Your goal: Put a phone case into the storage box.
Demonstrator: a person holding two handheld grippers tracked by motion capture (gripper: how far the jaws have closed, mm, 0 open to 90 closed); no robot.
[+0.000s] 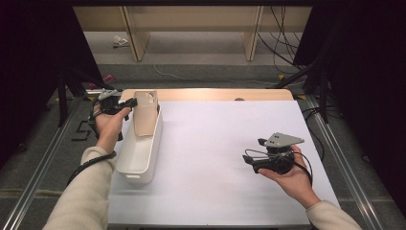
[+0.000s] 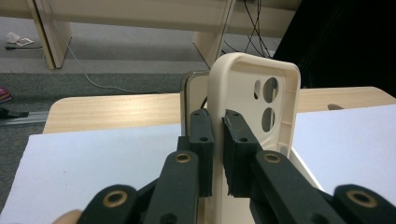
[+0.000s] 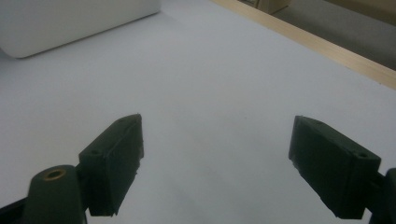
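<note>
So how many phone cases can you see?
1. The beige phone case is pinched by its edge in the left gripper, held upright over the far end of the white bin. More could hide inside the bin.

A white sheet (image 1: 215, 153) covers most of the pale wooden tabletop (image 1: 215, 94), leaving a bare wooden strip along its far edge. Grey carpeted floor (image 1: 201, 52) lies beyond that edge, with light wooden furniture legs (image 1: 136, 40) standing on it and black cables (image 1: 280, 40) trailing near the far right corner. A small white scrap (image 1: 120, 41) lies on the floor at far left. Metal rails (image 1: 335, 148) run along both sides.
</note>
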